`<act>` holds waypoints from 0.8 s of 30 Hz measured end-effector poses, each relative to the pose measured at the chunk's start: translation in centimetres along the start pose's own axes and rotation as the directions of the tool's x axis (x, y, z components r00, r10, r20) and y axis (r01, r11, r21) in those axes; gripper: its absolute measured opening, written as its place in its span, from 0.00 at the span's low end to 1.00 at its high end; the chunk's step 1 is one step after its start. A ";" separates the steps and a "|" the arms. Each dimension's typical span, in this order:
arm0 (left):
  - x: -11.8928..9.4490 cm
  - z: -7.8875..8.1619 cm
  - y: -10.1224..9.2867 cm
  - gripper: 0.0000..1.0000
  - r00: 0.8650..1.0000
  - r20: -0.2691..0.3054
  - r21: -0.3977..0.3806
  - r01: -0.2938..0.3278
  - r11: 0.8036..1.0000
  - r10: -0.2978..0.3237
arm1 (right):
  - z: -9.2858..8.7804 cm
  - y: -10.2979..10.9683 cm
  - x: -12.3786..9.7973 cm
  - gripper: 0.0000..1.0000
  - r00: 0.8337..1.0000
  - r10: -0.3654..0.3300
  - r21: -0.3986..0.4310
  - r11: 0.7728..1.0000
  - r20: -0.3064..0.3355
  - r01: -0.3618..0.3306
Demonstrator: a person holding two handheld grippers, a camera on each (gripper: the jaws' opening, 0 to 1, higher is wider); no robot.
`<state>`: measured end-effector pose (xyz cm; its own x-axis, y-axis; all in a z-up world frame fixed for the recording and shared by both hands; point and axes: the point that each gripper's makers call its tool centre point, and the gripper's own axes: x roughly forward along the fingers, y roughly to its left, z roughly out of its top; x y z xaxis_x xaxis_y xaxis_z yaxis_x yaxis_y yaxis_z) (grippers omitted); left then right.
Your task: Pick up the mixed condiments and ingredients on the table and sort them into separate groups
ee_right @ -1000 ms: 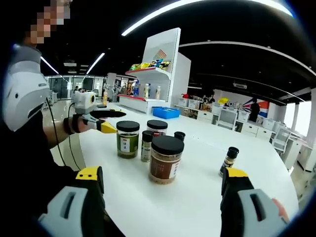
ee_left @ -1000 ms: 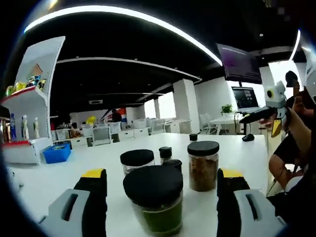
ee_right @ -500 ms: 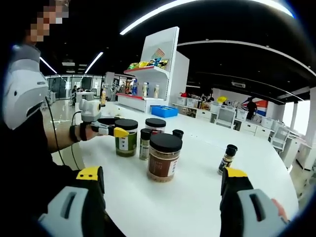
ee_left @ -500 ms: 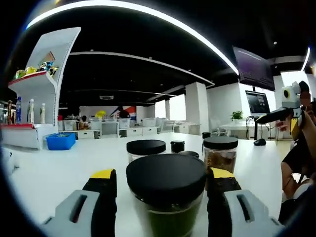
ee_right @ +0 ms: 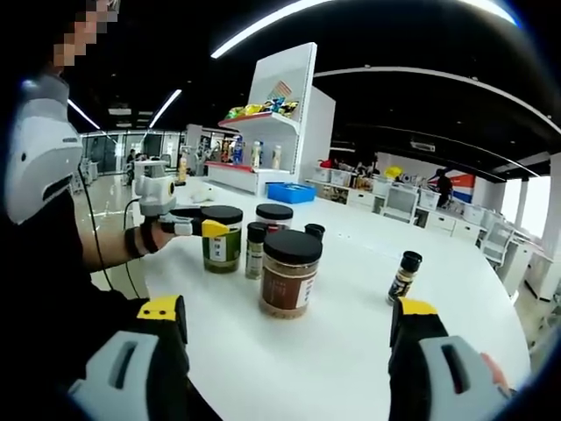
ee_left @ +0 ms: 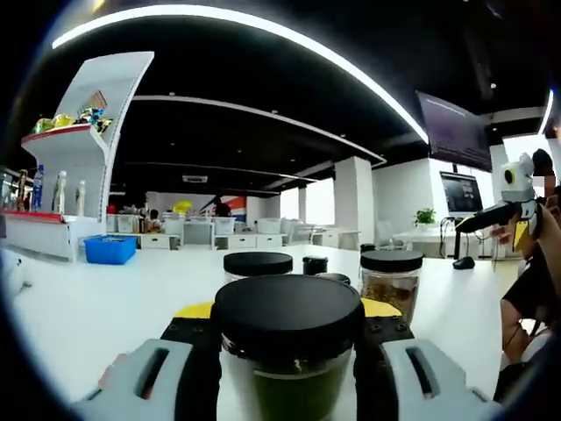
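Green-filled jar [ee_left: 289,364] with a black lid sits right between the left gripper [ee_left: 289,351] jaws in the left gripper view, both yellow-tipped pads pressed against its sides, so the tongs are clamped on it. Behind it in that view: a second black-lidded jar [ee_left: 257,266], a small dark-capped bottle [ee_left: 315,263], and a jar of brown pieces [ee_left: 391,281] to the right, all on the white table [ee_left: 88,307]. Far right, the other tong is held up in the air by a person's hand. Right gripper view gives the side angle: right gripper [ee_right: 285,338] jaws spread wide apart, nothing between them, low at the near table edge [ee_right: 289,368]. Closest to it stands the brown jar [ee_right: 290,271], apart from the jaws. Further back left, the left gripper [ee_right: 209,228] is seen closed around the green jar [ee_right: 221,239], with a slim spice bottle [ee_right: 255,250] just beside it. Off to the right, well apart, stands a lone small spice bottle [ee_right: 405,275]. White display shelf [ee_right: 276,123] and blue bin [ee_right: 291,191] in the background.
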<state>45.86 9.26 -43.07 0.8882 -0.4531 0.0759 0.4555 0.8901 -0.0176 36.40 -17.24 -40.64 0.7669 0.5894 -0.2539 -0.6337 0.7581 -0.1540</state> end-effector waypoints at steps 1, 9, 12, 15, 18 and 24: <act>-0.1 0.0 0.1 0.59 1.000 0.001 -0.001 0.000 1.000 0.000 | -0.1 -0.1 0.0 0.93 1.000 -0.002 -0.001 1.000 -0.005 0.002; -0.9 0.3 1.0 0.59 1.000 0.008 -0.041 -0.014 0.999 0.014 | -0.1 -0.1 0.0 0.92 1.000 -0.011 -0.005 1.000 -0.009 0.010; -1.1 0.4 1.3 0.59 1.000 0.001 -0.065 -0.014 0.998 0.014 | 0.0 0.0 0.1 0.92 1.000 -0.009 -0.007 1.000 -0.009 0.009; -1.4 0.5 1.5 0.58 1.000 -0.005 -0.065 -0.016 0.998 0.016 | 0.0 0.1 0.1 0.92 1.000 -0.006 -0.013 1.000 -0.015 0.006; -1.6 0.7 1.5 0.58 1.000 -0.007 -0.051 -0.015 0.999 0.015 | 0.1 0.1 0.1 0.91 1.000 -0.008 -0.017 1.000 -0.015 0.008; -2.2 2.2 1.2 0.58 1.000 0.005 -0.046 0.004 0.999 -0.004 | 0.4 -0.3 -0.3 0.92 1.000 -0.023 -0.017 1.000 -0.007 0.023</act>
<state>44.32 11.49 -41.05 0.8861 -0.4563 0.0813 0.4615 0.8848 -0.0636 36.41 -17.47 -40.14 0.7803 0.5701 -0.2572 -0.6178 0.7664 -0.1758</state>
